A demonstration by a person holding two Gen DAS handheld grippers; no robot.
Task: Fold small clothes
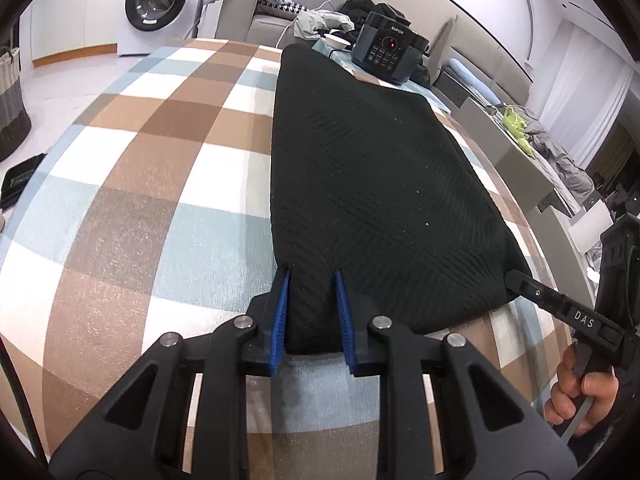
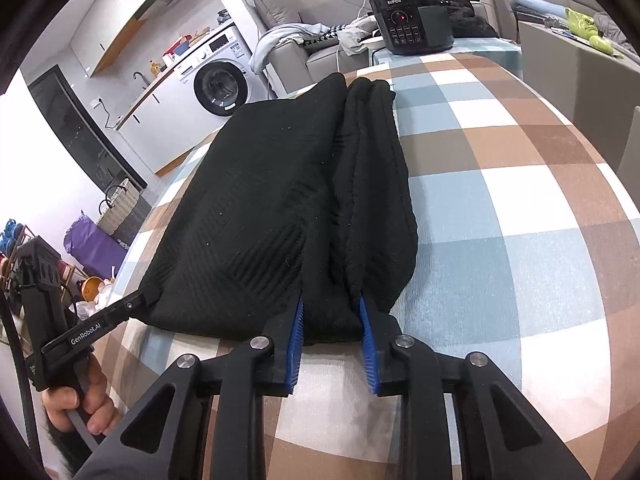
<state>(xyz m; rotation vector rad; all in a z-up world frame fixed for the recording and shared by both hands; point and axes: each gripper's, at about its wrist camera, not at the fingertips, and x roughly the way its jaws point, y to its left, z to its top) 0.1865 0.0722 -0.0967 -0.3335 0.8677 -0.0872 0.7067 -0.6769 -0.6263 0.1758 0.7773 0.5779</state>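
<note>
A black knitted garment (image 1: 380, 180) lies lengthwise on the checked tablecloth (image 1: 160, 200), folded into a long slab. My left gripper (image 1: 312, 276) is shut on its near left corner, with fabric bunched between the blue pads. The right gripper (image 1: 514, 280) reaches the near right corner from the right, held by a hand (image 1: 580, 392). In the right wrist view the garment (image 2: 260, 200) has a folded-in strip (image 2: 372, 168) along its right side. My right gripper (image 2: 330, 300) is shut on the near end of that part. The left gripper (image 2: 150, 296) holds the far left corner.
A black electric cooker (image 1: 390, 52) stands past the garment's far end, with a white bowl (image 1: 336, 42) beside it. A washing machine (image 1: 160, 0) and a sofa (image 1: 256, 16) with clothes are behind. A side table with a green teapot (image 1: 516, 120) stands right.
</note>
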